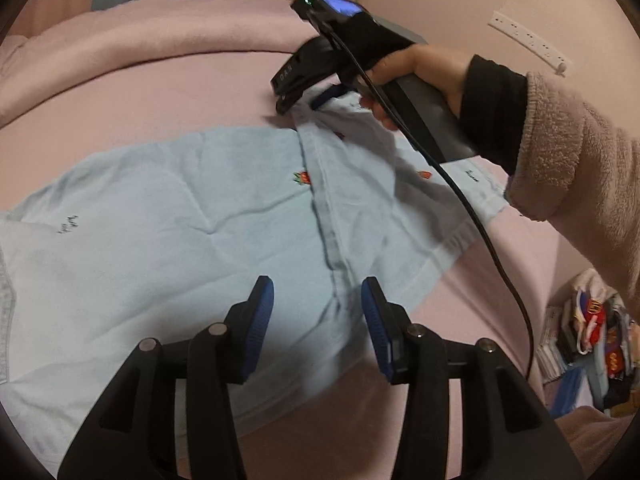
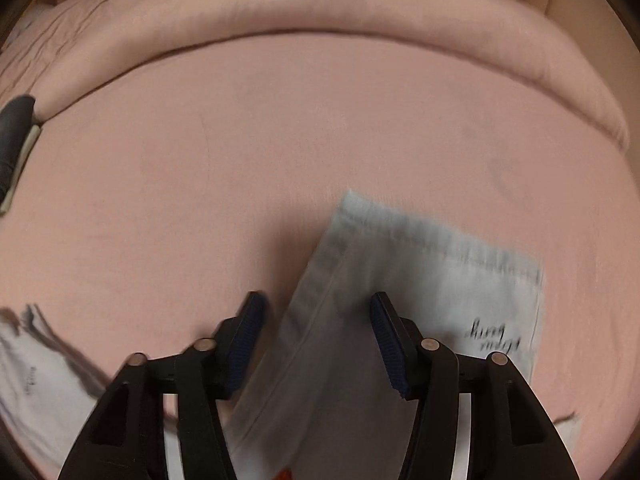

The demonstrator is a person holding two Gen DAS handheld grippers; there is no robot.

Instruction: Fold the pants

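Pants [image 1: 168, 240] lie spread on the pink bed [image 1: 160, 92], one leg doubled across the middle. Both tools are spread and hold nothing: the left tool [image 1: 318, 320] hovers over the seam, the right tool [image 2: 318, 344] over a hem corner. Next, I judge, comes pinching that hem to fold again. A cable [image 1: 472, 216] trails across the cloth and could snag.

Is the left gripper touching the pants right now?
Cannot tell. In the left wrist view the left gripper stands open above the pants, but no gap or contact shows plainly.
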